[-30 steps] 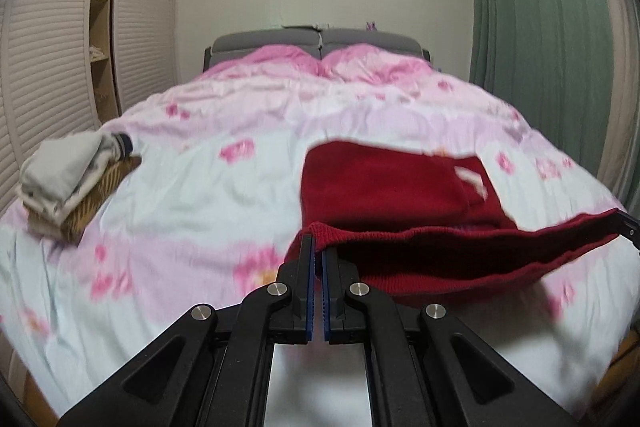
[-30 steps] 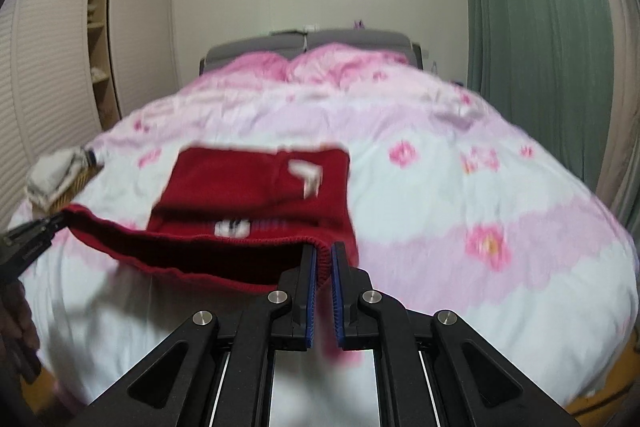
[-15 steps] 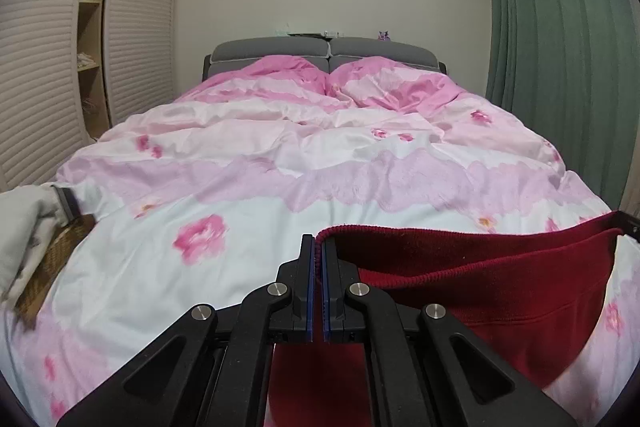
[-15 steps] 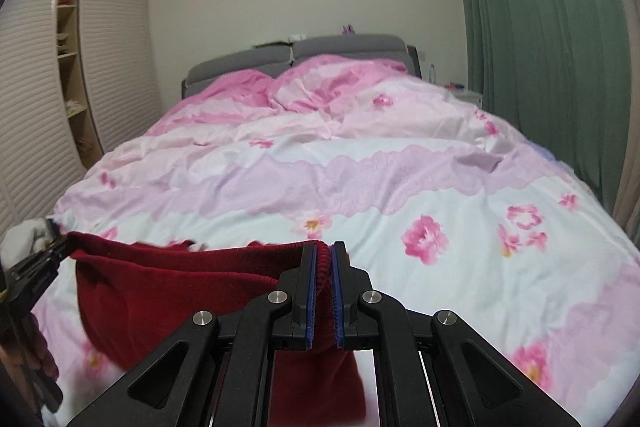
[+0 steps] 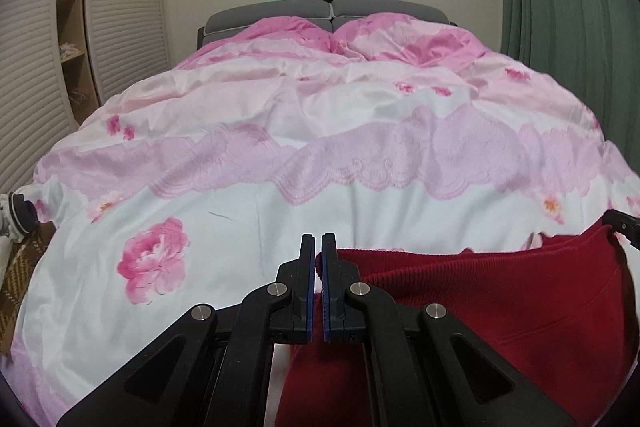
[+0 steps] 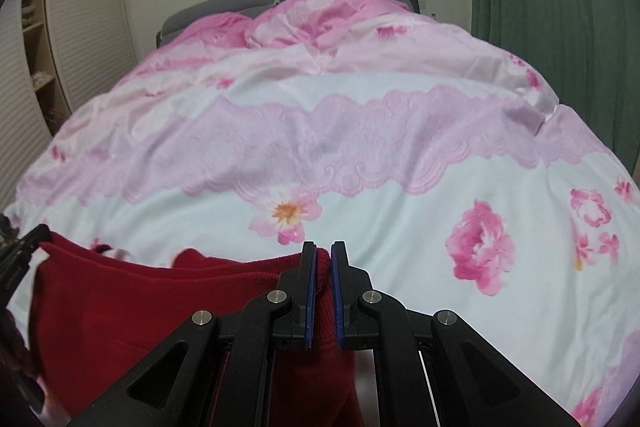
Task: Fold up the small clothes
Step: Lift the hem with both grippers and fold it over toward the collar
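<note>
Left gripper [image 5: 319, 259]: jaws clamped on a corner of the red knit garment [image 5: 500, 311], ribbed hem edge pinched between the blue pads. Right gripper [image 6: 323, 269]: jaws clamped on the opposite corner of the same garment [image 6: 120, 311], a thicker wad of knit between the pads.

Garment hangs below and inboard of both jaws, top edge strung between them with a slight sag. Left wrist view: cloth runs right of the jaws to the other gripper's tip [image 5: 624, 225] at the frame edge. Right wrist view: cloth runs left of the jaws to the left gripper's tip [image 6: 24, 247]. Cannot tell whether the lower part touches the bed.

Ahead of both jaws: bed with a pink floral duvet [image 5: 320, 147], rumpled toward the grey headboard [image 5: 280, 15], flatter just ahead of the jaws.

Far left of the left jaws, at the bed's side edge: pile of clothes [image 5: 12, 227], pale pieces on a brown checked one, only partly in frame.

Edges: louvred wardrobe doors [image 5: 120, 7] with an open shelf bay left of the bed, green curtain [image 5: 568, 7] on the right.
</note>
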### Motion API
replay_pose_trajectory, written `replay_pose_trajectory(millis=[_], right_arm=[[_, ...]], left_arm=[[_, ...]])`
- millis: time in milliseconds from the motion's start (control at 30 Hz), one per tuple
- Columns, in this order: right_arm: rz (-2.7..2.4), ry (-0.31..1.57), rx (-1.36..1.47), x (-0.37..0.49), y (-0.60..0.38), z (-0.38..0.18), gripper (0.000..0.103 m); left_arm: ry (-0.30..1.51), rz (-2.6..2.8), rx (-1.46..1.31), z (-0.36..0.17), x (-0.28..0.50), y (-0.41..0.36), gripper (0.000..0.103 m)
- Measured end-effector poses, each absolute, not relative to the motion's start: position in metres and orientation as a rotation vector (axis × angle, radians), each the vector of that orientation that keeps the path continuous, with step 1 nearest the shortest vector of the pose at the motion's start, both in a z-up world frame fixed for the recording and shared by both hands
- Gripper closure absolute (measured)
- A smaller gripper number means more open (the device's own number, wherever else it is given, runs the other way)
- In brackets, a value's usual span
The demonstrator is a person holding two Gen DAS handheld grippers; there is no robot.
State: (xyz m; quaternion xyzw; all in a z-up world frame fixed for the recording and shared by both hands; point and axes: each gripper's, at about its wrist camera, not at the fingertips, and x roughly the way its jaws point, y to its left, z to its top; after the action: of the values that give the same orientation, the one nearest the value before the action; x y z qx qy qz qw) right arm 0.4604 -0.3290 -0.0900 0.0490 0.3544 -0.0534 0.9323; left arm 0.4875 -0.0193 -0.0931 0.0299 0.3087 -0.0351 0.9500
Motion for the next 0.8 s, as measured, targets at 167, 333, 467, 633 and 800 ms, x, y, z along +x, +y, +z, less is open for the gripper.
replay_pose_trajectory(millis=[167,333,467,633,800], right_arm=[[-0.122,0.720,0.047,0.464,-0.323,-0.097,0.080],[-0.138,0.652,0.041,0.445,-0.324,-0.077,0.051],[-0.142,0.566,-0.002,0.421,-0.319,-0.051,0.044],[-0.107,0.518,-0.050,0.396,-0.301,-0.039,0.042],[-0.053,0.550,-0.057,0.388,-0.281,-0.054,0.042]], left_arm=[[0.666,-0.074,0.080,-0.104,0.496,-0.022,0.097],[0.628,-0.084,0.100,-0.080,0.480,-0.020,0.097],[0.598,-0.092,0.126,-0.060,0.460,-0.020,0.084],[0.540,-0.091,0.153,-0.046,0.428,-0.022,0.066],[0.579,-0.141,0.129,-0.060,0.418,-0.028,0.066]])
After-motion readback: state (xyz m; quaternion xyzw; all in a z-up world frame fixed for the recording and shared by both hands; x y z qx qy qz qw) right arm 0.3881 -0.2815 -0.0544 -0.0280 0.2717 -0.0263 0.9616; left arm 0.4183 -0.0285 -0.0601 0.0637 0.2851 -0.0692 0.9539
